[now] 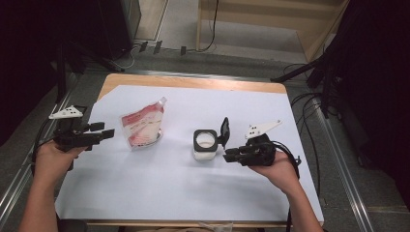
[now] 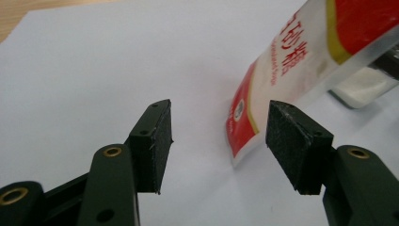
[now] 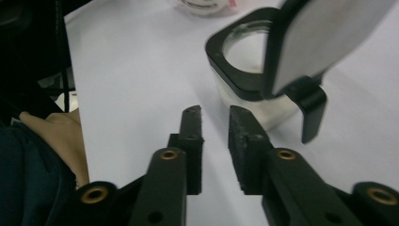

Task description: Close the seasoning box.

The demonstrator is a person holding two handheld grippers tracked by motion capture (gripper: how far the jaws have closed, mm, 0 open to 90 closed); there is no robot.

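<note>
White paper (image 1: 159, 188) covers the wooden bench (image 1: 193, 82). Left tool (image 1: 99, 134) is held low at the bench's left edge, jaws wide apart w/ nothing between them. Red-and-white pouch (image 1: 142, 126) stands tilted just ahead of its tips, spout corner up; in the left gripper view the pouch's (image 2: 287, 70) lower corner sits near the right pad (image 2: 289, 141), not touching. Right tool (image 1: 231, 155) is held level, pointing at the jar (image 1: 205, 145), which is just ahead of it and slightly to one side; jaws narrow, a small gap left, nothing gripped. Jar is clear w/ a black rim, white stuff inside, black flip lid (image 1: 225, 129) standing open on the side nearest the right tool. Pouch and jar are apart, between the two tools.
</note>
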